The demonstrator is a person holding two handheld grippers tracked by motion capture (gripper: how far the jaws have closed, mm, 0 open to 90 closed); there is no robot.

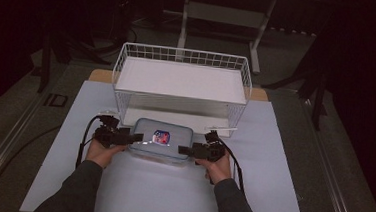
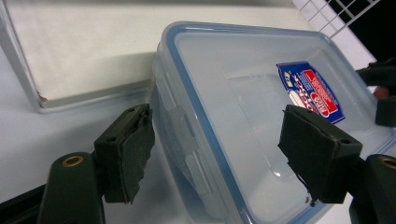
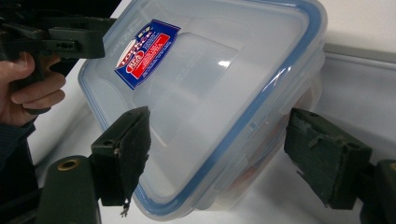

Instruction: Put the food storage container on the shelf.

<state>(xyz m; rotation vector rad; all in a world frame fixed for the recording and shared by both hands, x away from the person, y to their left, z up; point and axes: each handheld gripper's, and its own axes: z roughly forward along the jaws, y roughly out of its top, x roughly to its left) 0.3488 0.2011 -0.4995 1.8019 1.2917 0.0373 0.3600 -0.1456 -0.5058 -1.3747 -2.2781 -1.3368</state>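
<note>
My left claw (image 1: 134,138): released, jaws straddling the left end of the box | my right claw (image 1: 184,149): released, astride its right end | lidded plastic box (image 1: 161,138): on the white table (image 1: 270,192), just near of the wire rack (image 1: 182,83) | advice: clench both ends evenly below the lid rim, lift level.

Blue-and-red label (image 2: 310,91), print too blurred to read, on the clear container lid (image 2: 243,93).

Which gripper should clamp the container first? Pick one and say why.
Probably left. The left gripper already has its open jaws astride the container edge, one over the lid, one beside the wall. The right gripper straddles a corner, a less secure hold.
</note>
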